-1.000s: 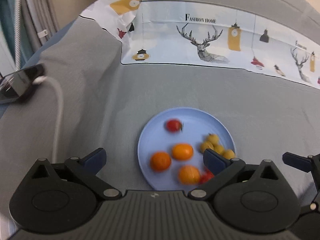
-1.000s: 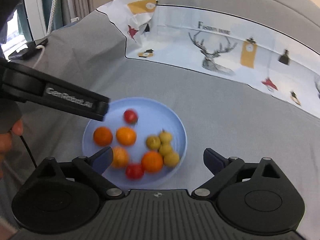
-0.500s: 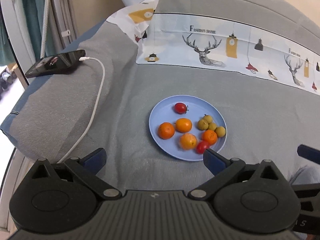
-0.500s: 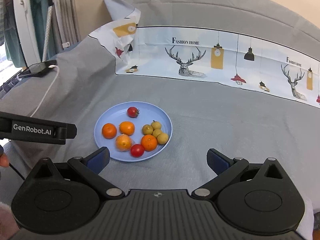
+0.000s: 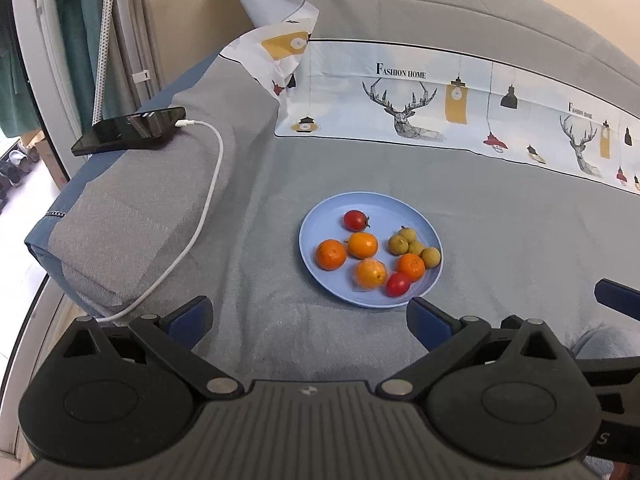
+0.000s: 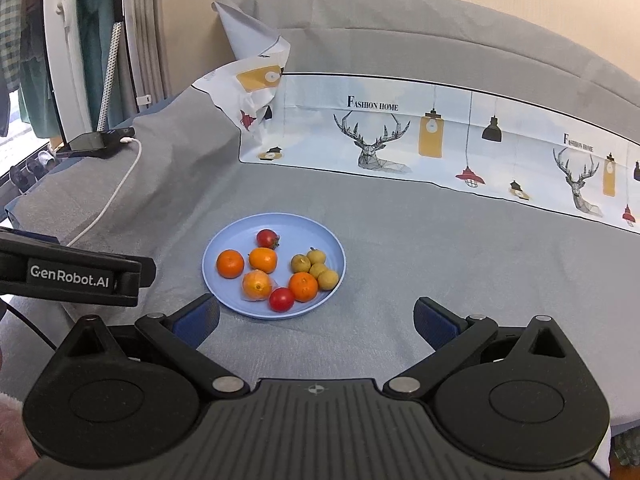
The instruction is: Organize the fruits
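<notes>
Fruit sits gathered on the blue plate (image 6: 338, 276), mid-bed on the grey cover (image 6: 440, 240): four oranges (image 6: 230, 263), two tomatoes (image 6: 281, 299) and a cluster of small yellow-green fruits (image 6: 318, 269) at the plate's right side. Left gripper (image 5: 310, 318) hangs back with jaws spread wide, nothing between them, plate just ahead. Right gripper (image 6: 316, 318) is the same, wide and empty, short of the plate's near rim. Off to the left, a phone (image 5: 130, 130) lies on the folded cover with its white cable (image 5: 208, 200) trailing down.
</notes>
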A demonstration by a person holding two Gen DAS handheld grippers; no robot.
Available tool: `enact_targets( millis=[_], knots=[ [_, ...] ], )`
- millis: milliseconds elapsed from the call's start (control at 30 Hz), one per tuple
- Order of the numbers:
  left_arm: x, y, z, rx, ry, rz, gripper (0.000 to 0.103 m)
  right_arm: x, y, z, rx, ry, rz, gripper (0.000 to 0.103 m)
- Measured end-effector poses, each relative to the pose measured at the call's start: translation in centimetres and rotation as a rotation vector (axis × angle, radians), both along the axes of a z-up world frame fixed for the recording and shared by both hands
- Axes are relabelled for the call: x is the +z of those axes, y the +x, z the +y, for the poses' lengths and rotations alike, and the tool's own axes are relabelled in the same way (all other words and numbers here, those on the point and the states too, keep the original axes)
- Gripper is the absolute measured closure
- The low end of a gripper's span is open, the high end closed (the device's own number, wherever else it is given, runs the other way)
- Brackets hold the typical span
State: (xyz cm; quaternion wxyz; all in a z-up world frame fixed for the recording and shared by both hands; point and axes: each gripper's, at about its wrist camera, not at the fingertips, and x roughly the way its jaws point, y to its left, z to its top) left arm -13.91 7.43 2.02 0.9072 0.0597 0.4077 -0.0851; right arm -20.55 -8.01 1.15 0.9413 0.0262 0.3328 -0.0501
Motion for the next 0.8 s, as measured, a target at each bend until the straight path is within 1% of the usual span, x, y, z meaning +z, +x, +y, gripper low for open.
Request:
enact_targets(
  millis=[400,800],
  knots=[
    [0.54,-0.9,-0.81,-0.042,0.019,-0.025,0.0,0.44,-0.88,0.16,-0.005,-0.024,-0.02,0.001],
    [0.53,-0.94,-0.91,-0.046,0.023,-0.027,0.0,0.43,-1.03,0.19,-0.014,-0.02,-0.023,0.001]
  ],
)
